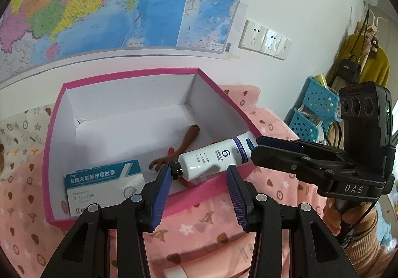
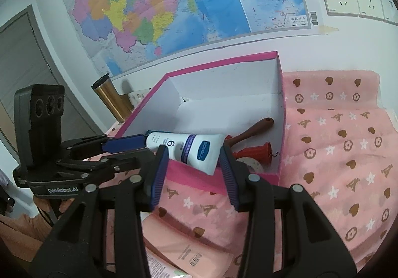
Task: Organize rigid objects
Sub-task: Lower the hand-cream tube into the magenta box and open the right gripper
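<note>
We hold the white cream tube (image 1: 214, 158) in both claws, left claw (image 1: 199, 176) at its cap, right claw (image 2: 194, 153) at its crimp, above the pink box (image 1: 129, 74). Next: lower it inside, then release.

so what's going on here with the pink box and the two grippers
A person with a gripper in each hand is tidying things into the pink box. The white tube is held over the box's near wall: the left gripper pinches its cap end and the right gripper its flat end. A medicine carton and a brown antler-shaped piece already lie inside.
</note>
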